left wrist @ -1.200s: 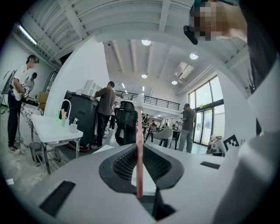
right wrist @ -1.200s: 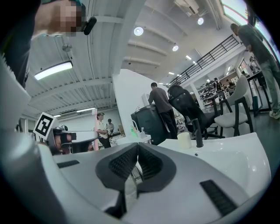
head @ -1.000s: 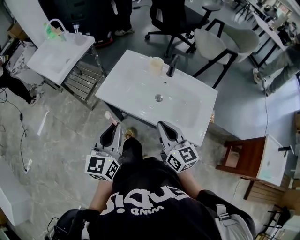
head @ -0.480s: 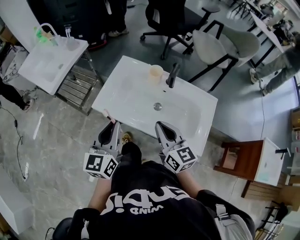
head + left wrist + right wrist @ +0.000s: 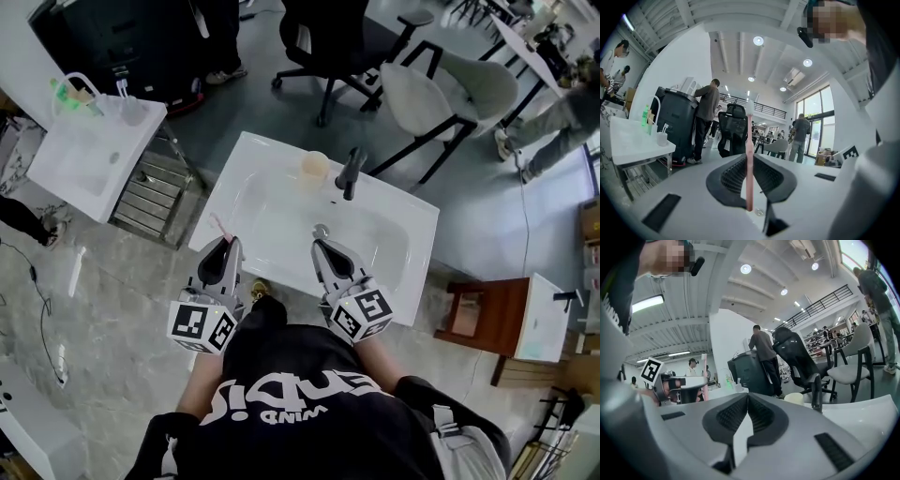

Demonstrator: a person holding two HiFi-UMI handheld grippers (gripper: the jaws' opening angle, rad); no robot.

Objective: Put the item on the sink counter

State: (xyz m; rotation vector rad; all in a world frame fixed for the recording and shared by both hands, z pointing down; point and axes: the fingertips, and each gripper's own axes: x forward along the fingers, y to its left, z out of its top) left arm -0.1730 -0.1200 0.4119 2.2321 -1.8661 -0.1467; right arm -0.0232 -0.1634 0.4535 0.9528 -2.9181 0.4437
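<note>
From above, my left tool (image 5: 228, 248) and right tool (image 5: 322, 248) hover at the near edge of the white sink bench (image 5: 272, 178), with a toothbrush (image 5: 217, 225) poking from the left one. Left gripper view: the tool is clenched on the pink toothbrush, which stands upright. Right gripper view: the jaws are pressed together, with nothing between them.

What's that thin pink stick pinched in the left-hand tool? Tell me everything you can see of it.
The thin pink stick looks like smooth plastic, straight, paler at its top, perhaps a toothbrush. It stands upright, clamped between the left gripper's jaws, rising above them. Only the jaws touch it, by the white sink counter's near edge.
</note>
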